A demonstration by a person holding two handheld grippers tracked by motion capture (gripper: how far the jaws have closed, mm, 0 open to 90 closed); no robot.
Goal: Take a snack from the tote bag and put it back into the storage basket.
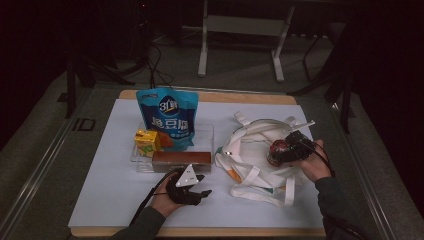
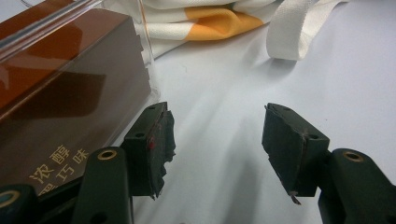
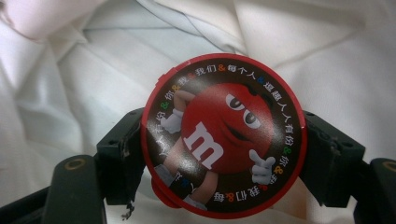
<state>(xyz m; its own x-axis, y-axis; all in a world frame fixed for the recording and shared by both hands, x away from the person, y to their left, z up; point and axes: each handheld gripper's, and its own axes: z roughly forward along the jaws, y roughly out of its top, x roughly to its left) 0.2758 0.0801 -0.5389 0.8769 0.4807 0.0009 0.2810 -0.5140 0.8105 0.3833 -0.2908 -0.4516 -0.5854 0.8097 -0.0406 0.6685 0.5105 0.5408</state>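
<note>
Dim floor and the legs of a metal stand lie beyond the bench [image 1: 100, 190], whose pale top carries everything.

On the right, the right claw [image 1: 289, 149] pinches a round red candy tub [image 1: 278, 151] across its sides, one pad on each side of the body. In the right gripper view the tub [image 3: 223, 135] turns its printed lid straight at the camera, so its long axis runs back along the claw, and the red cartoon figure on the lid stands tilted. From the high view the tub hangs just over the crumpled white tote bag [image 1: 255, 150], its lid facing up and toward the person. The right hand [image 1: 312, 162] comes in from the lower right, forearm angled up and inward, wrist bent so that the claw points left over the bag.

On the left, the left claw [image 1: 197, 192] rests low near the front edge of the bench, jaws spread with nothing between them. In the left gripper view its pads [image 2: 156, 140] stand apart over bare surface, the left one just beside the long brown box [image 2: 65, 107]. That box [image 1: 181, 159] lies with its long axis across the bench, along the front of a clear tray [image 1: 136, 160]. The left hand [image 1: 167, 197] grips from below, forearm slanting up from the bottom edge.

Behind the box stand a blue pouch [image 1: 169, 117] and a yellow carton [image 1: 147, 141].
</note>
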